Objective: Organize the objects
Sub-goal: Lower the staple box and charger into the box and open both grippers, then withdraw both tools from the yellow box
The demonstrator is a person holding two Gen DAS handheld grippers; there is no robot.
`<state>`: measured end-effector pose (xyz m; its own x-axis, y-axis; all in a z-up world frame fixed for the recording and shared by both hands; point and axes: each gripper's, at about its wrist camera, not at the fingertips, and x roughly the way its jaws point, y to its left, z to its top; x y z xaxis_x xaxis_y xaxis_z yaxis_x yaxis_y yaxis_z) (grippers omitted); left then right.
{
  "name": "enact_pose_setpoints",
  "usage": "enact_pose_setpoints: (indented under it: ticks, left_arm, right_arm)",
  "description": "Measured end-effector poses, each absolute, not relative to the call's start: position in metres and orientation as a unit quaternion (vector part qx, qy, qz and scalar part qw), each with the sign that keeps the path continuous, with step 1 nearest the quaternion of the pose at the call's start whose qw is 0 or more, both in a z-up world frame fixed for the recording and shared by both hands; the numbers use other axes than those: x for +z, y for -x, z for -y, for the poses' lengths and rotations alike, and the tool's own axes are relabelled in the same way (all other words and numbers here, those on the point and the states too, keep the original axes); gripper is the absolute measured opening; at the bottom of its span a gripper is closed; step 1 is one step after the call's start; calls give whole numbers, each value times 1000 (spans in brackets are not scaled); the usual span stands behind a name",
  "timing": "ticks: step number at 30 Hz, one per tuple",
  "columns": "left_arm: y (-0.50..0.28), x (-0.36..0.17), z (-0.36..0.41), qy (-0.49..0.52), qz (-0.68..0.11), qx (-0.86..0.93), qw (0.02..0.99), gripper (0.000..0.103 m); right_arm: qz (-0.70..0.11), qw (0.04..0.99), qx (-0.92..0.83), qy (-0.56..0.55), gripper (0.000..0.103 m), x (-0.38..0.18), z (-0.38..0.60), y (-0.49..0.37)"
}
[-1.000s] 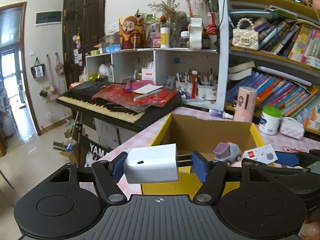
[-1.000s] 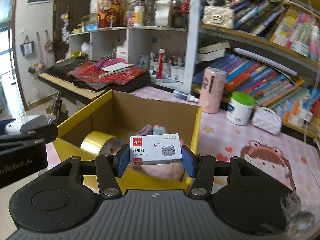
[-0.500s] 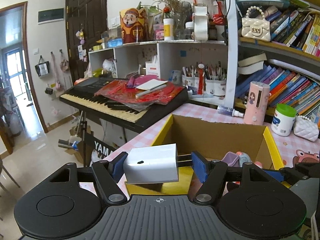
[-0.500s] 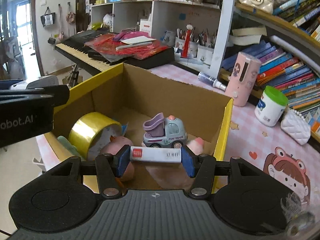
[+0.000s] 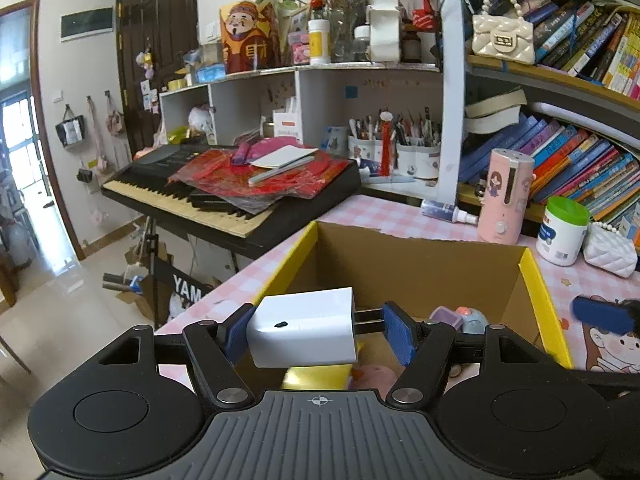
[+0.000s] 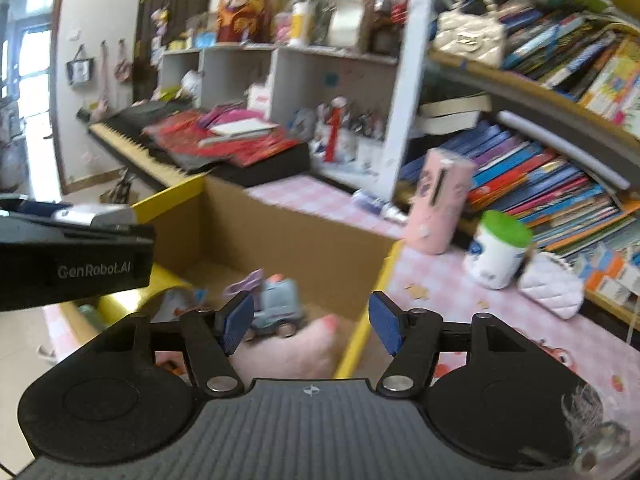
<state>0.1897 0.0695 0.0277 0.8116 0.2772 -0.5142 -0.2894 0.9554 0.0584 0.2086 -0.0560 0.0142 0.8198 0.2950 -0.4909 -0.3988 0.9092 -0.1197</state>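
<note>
Gone from the right gripper is the staple box, its jaws having just opened and now empty over the cardboard box, while the left gripper clamps the white charger above that box's near edge, awaiting its drop.

the right gripper gripped a small staple box a second ago; its jaws have just been opening and nothing sits between them now, the staple box gone from sight. it has swung right, over the cardboard box's yellow right edge. the left gripper has come forward over the cardboard box's near left corner, and more of the toy car shows.
</note>
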Motion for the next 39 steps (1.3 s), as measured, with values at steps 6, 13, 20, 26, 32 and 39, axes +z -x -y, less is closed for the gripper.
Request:
enact_pose_setpoints:
  ticks: [6,13,20,26,32,39]
  left_arm:
    - [-201,12,-51,-4,-296,124,947,68]
    - [-210,-7,-32,-15,-327,108,939,68]
    - [-212,-18,-25,-29,-346,111,931,68]
    - [-203,-12,-18,-28,-335,86,938,72]
    - [-180,5,-19,-30,-295,79,952,86]
    - [-147,23,-32,-19,-263,79,961,91]
  right_arm:
    - [-226,964,118,74,70,17,89,-217]
    - [-239,967,73,51,72,11,122,-221]
    - [-270,961,42,36,72,2,144,-216]
    - [-282,959,23,25,72,1,152,-201]
    - [-283,959,0,9,77,5,153,-184]
    - [-280,960,-8,11,83,8,138,-154]
